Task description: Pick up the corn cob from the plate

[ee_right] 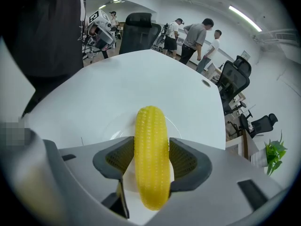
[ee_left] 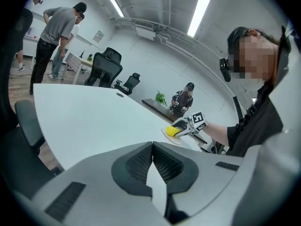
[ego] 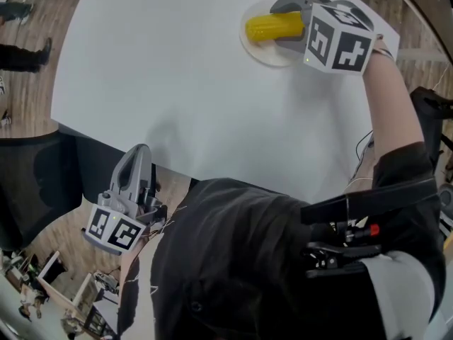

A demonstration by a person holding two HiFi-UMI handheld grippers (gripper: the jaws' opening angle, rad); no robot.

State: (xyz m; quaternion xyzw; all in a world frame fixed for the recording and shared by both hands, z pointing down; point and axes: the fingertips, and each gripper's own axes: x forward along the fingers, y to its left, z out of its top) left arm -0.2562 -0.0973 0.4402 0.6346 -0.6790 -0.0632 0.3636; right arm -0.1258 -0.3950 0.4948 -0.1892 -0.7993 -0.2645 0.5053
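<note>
The right gripper [ee_right: 151, 160] is straddling the corn cob [ee_right: 151, 126], jaws spread wide, cob lying on the plate [ego: 260, 54]. The left gripper [ee_left: 152, 160] is hanging empty, jaws pressed together.

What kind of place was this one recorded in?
Most likely an open-plan office or lab: black office chairs stand behind a long white table, strip lights run along the ceiling, and people stand in the background.
</note>
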